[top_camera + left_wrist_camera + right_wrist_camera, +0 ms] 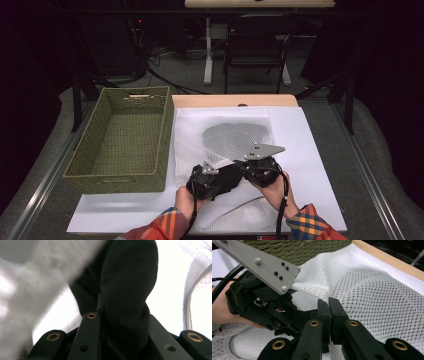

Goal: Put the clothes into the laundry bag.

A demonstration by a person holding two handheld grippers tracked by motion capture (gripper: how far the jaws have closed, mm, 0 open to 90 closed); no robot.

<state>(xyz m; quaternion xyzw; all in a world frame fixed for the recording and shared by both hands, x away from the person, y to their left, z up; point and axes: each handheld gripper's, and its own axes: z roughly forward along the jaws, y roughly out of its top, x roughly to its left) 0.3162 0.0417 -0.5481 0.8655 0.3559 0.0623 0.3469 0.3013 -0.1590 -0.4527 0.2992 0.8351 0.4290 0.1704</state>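
A white mesh bag point(235, 134) lies on the white table cover point(312, 165). My two grippers meet at the bag's near edge. The left gripper point(231, 174) is shut on a black cloth point(225, 180). In the left gripper view the black cloth point(127, 285) stands between the jaws of the left gripper point(121, 316), with blurred white mesh point(25, 295) close on the left. The right gripper point(329, 306) is shut on a raised fold of the mesh bag point(374, 295). To its left is the left gripper point(310, 313) under its grey plate point(259, 263).
A green woven basket point(115, 181) stands at the table's left, beside the bag; its wall point(297, 250) rises behind the grippers. The table's wooden edge point(235, 100) runs along the far side. A chair point(257, 45) stands on the floor beyond.
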